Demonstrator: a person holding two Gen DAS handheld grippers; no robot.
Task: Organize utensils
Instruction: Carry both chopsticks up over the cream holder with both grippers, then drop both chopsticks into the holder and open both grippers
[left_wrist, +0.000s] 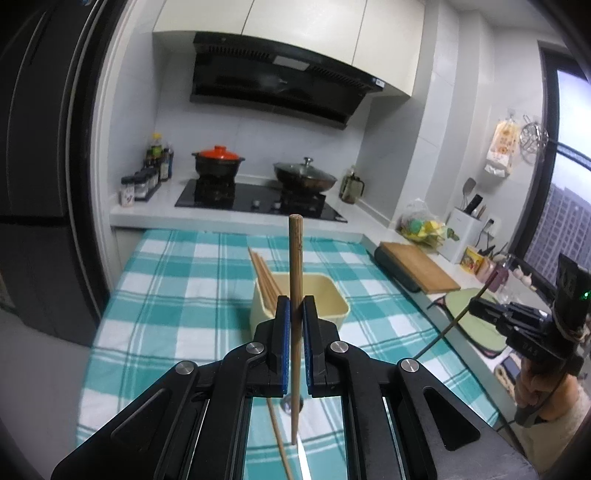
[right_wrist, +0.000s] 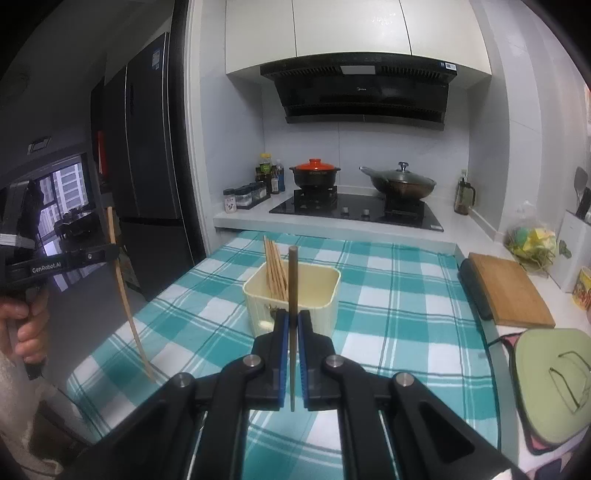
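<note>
Left gripper (left_wrist: 295, 306) clenched on upright chopstick (left_wrist: 295, 295). Right gripper (right_wrist: 293, 321) clenched on upright dark chopstick (right_wrist: 293, 295). Box (right_wrist: 295, 291) seen straight ahead of both, right one nearer.

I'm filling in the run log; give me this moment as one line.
left claw: shut on light chopstick | right claw: shut on dark chopstick | cream bin: holds chopsticks | both held upright
</note>
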